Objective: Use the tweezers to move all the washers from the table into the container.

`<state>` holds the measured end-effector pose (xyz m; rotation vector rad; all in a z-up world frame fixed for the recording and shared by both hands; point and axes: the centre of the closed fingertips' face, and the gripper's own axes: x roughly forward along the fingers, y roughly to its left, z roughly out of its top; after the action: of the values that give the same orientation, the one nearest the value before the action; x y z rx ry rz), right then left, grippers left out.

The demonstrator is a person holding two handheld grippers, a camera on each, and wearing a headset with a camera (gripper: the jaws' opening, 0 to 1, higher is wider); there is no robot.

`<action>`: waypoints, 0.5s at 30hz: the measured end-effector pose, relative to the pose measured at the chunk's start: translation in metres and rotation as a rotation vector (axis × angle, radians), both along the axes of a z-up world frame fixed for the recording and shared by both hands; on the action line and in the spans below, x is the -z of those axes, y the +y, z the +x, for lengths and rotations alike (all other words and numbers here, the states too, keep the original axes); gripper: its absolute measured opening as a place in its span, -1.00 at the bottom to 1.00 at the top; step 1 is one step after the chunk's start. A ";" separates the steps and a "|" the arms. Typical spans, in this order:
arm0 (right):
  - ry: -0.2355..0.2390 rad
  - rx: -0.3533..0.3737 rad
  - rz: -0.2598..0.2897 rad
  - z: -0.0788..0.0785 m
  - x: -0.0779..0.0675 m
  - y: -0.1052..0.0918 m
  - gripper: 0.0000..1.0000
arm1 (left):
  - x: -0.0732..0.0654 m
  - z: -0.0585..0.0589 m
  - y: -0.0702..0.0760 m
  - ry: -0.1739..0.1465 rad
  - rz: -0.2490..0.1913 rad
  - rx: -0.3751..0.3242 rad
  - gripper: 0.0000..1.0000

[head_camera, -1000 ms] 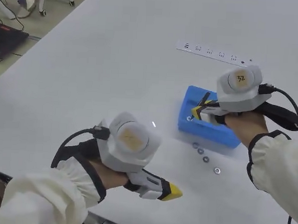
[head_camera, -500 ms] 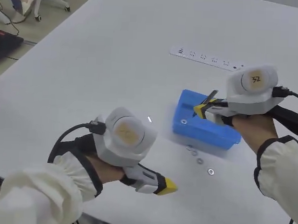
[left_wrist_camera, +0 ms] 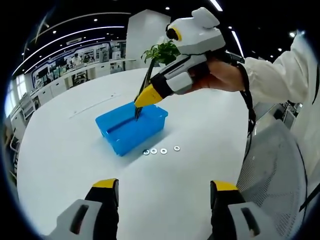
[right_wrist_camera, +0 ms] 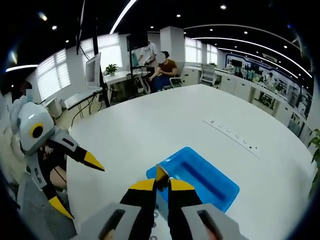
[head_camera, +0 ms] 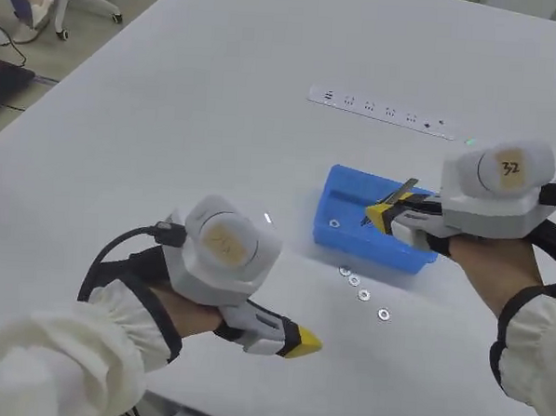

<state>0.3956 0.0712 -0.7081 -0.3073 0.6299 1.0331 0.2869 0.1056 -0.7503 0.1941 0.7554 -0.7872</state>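
Observation:
The blue container [head_camera: 388, 248] sits on the white table [head_camera: 189, 119], with one washer [head_camera: 334, 224] lying inside it near its left end. Several washers [head_camera: 364, 294] lie in a row on the table just in front of it, also in the left gripper view [left_wrist_camera: 163, 150]. My right gripper [head_camera: 375, 215] is shut on the tweezers [head_camera: 402, 190] and hovers over the container [right_wrist_camera: 205, 182]; the tweezer tips [left_wrist_camera: 136, 114] point down into it. My left gripper [head_camera: 304, 343] is open, low at the table's near edge, left of the washers, with nothing between its jaws [left_wrist_camera: 162, 190].
A white power strip [head_camera: 381, 112] lies beyond the container. Office chairs and floor [head_camera: 45, 19] lie off the table's far left. People sit at desks in the background [right_wrist_camera: 157, 67]. A potted plant [left_wrist_camera: 161, 52] stands behind the right gripper.
The right gripper has lifted and drawn back to the right from the container's left end, and a washer now lies loose inside the container. The left gripper has stayed put.

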 end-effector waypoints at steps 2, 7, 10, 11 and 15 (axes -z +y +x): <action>-0.003 -0.002 0.001 -0.004 -0.001 -0.001 -0.91 | 0.000 0.000 0.001 0.001 0.003 -0.003 0.52; 0.012 -0.006 -0.004 -0.015 0.006 -0.003 -0.91 | -0.002 -0.002 0.002 0.000 0.007 -0.003 0.52; 0.028 -0.001 -0.012 -0.021 0.014 -0.007 -0.91 | 0.000 -0.002 0.002 0.000 0.014 0.001 0.51; 0.043 0.002 -0.011 -0.023 0.017 -0.009 -0.91 | 0.000 -0.003 0.001 0.002 0.015 0.003 0.51; 0.066 0.007 -0.026 -0.029 0.028 -0.013 -0.91 | 0.002 -0.003 0.000 0.003 0.014 0.006 0.51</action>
<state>0.3671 0.0582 -0.7364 -0.2942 0.7036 1.0320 0.2837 0.1052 -0.7520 0.2082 0.7641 -0.7882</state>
